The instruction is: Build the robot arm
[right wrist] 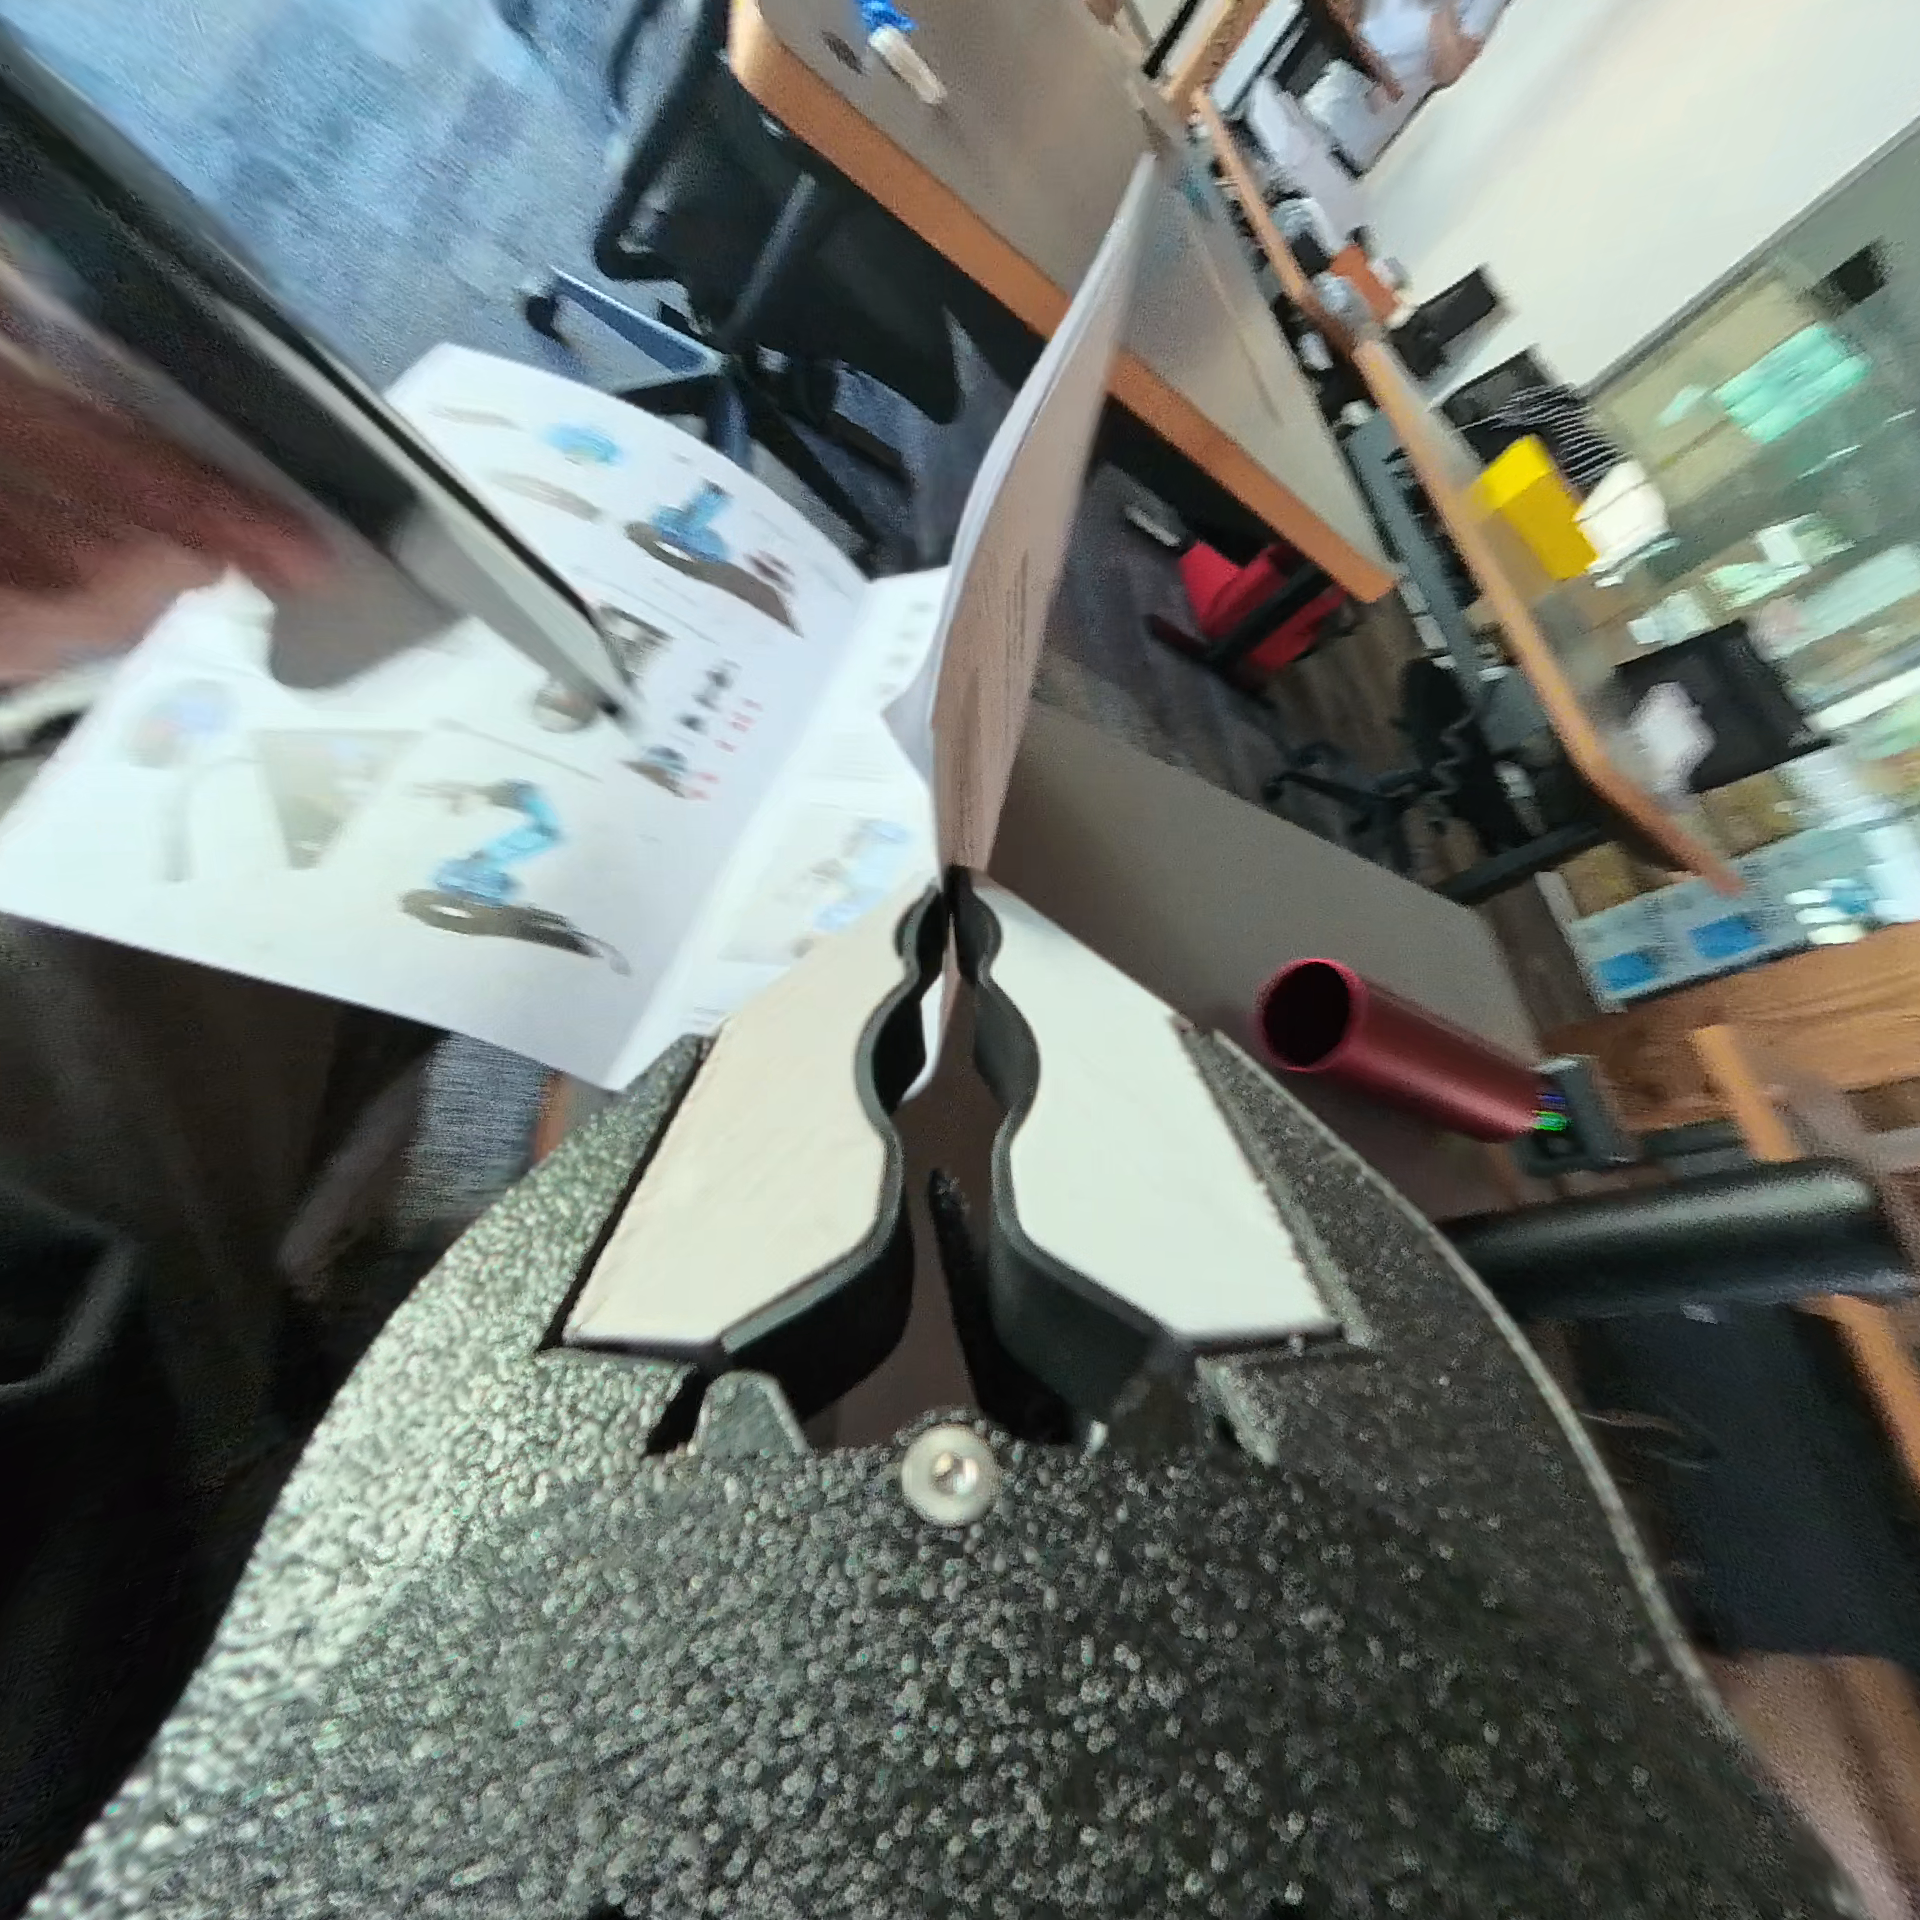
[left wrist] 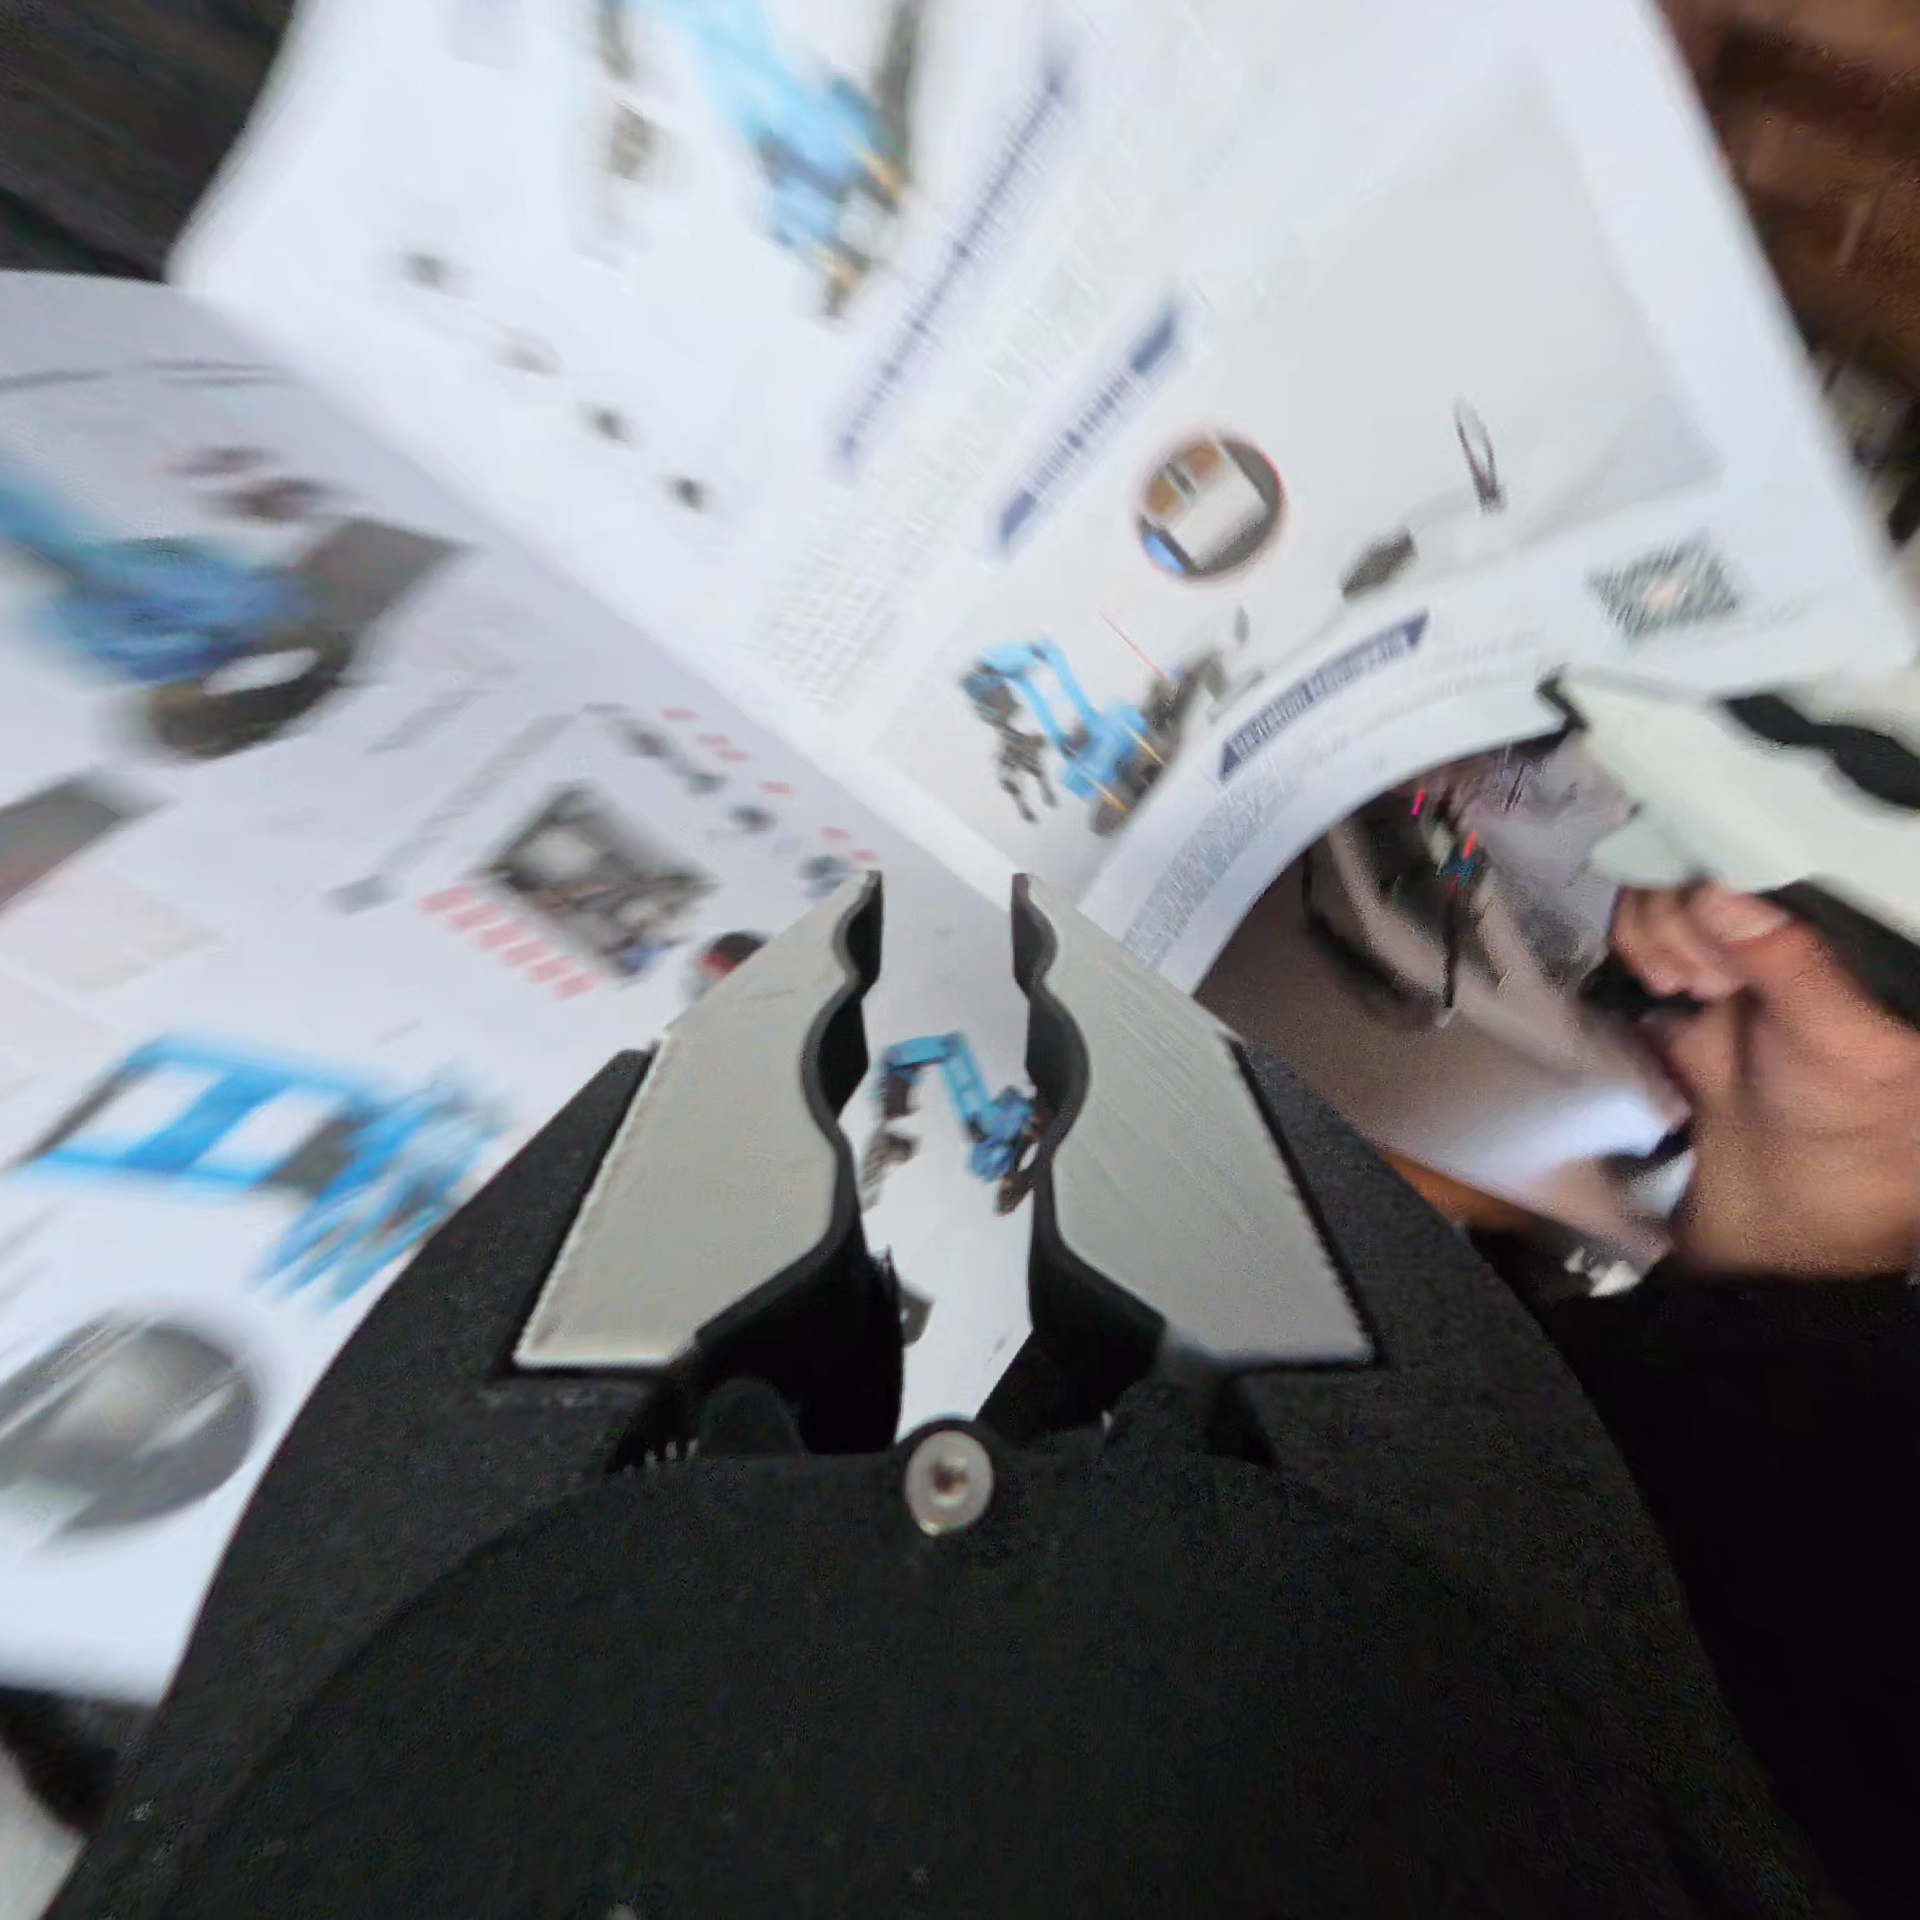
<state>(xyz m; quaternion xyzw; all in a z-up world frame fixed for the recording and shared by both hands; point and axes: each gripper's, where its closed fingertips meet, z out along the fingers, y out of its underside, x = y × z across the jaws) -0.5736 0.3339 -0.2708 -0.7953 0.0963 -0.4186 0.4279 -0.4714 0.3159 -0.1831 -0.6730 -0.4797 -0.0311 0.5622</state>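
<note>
An open white booklet [left wrist: 582,644] with pictures of blue machines fills the left wrist view, blurred by motion. My left gripper [left wrist: 945,904] is open just over its left page, and its pads press on nothing. My right gripper [right wrist: 951,894] is shut on the edge of one booklet page [right wrist: 1023,561], which stands lifted and curled up from the booklet [right wrist: 447,810]. The left wrist view shows that page [left wrist: 1340,717] arching up to the right gripper [left wrist: 1756,790]. The left gripper [right wrist: 597,686] shows over the booklet's left side in the right wrist view.
A red metal tube [right wrist: 1392,1049] lies on the grey table [right wrist: 1226,914] to the right of the booklet. A hand [left wrist: 1797,1101] shows at the right of the left wrist view. Black office chairs [right wrist: 769,270], desks and a yellow box [right wrist: 1527,509] stand beyond.
</note>
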